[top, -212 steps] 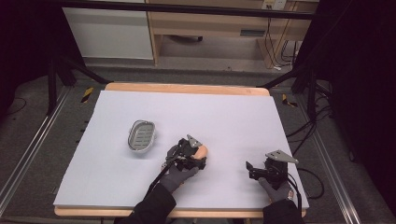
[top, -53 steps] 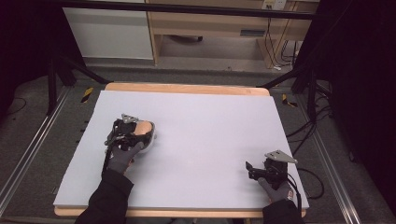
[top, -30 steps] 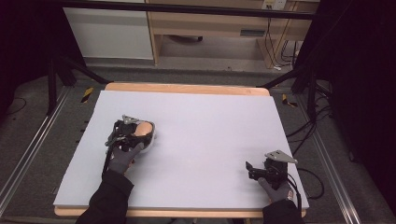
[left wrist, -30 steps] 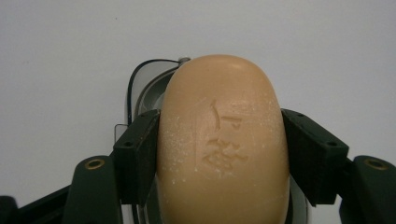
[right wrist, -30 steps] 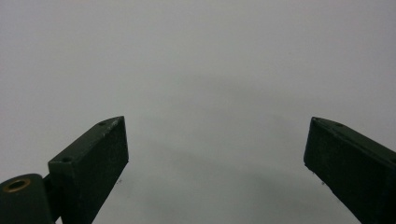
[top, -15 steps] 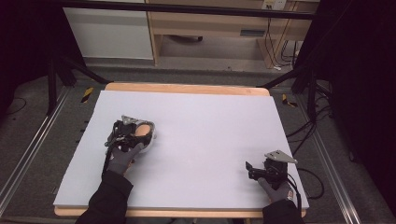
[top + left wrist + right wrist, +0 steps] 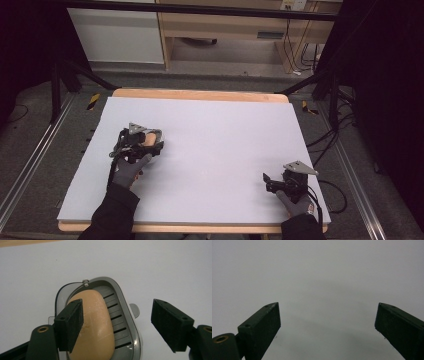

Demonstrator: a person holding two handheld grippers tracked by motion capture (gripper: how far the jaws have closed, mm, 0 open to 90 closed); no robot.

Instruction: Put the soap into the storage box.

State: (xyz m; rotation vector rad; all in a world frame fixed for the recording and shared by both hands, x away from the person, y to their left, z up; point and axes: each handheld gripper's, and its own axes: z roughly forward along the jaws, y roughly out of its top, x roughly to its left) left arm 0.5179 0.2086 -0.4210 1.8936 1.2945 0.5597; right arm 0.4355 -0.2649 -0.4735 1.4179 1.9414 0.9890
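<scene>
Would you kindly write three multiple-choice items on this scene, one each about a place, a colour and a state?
1. Where does the tan oval bar of soap lie?
A. in the grey slotted soap dish
B. on the bare white table top
C. between the right gripper's pads

2. What colour is the table top?
A. green
B. white
C. red

3. How do the left gripper jaws stand?
A. clamped on the soap
B. shut on nothing
C. open, spread wider than the soap

Answers: 1 A, the left gripper view shows the soap resting on the dish's slots; 2 B, the high view shows a white sheet; 3 C, a wide gap shows beside the soap.
</scene>
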